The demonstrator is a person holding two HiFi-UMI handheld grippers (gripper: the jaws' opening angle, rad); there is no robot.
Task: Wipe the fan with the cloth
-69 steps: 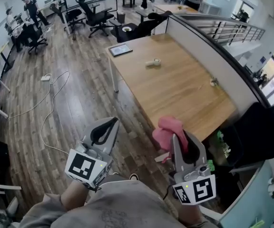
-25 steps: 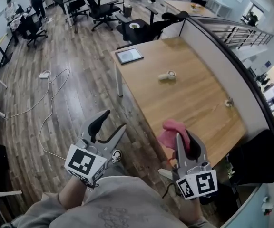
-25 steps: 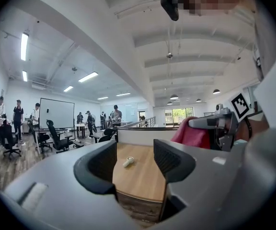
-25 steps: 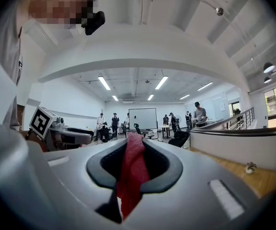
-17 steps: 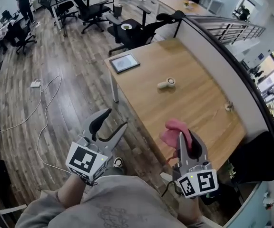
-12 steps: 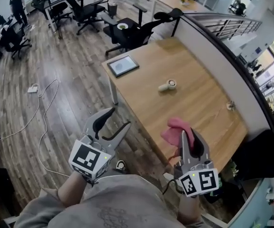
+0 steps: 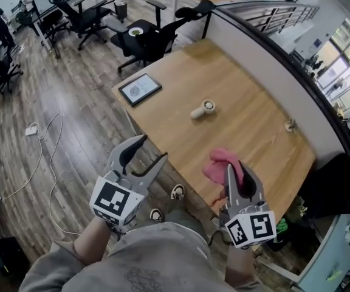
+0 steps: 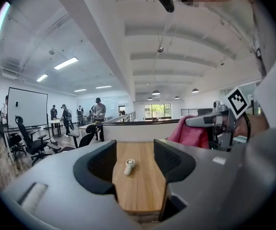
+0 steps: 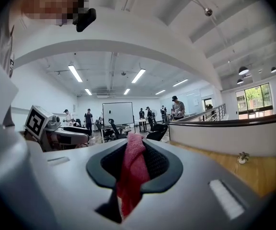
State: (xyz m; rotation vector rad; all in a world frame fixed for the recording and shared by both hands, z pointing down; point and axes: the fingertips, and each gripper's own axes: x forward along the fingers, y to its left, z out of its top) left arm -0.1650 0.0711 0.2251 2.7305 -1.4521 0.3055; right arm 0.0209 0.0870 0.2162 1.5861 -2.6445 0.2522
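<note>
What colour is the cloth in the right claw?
Pink. The cloth shows best in the right gripper view, clamped in the right claw.

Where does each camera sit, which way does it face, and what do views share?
Head view: on the person's head, steeply down at table and fan; forearms, left tool, right tool show.
Left gripper view: on the left tool, along its open jaws at the fan; right tool holding the cloth shows.
Right gripper view: on the right tool, along jaws shut on the cloth, toward the whiteboard; left tool shows.
Shared: the fan, in head and left gripper views.
</note>
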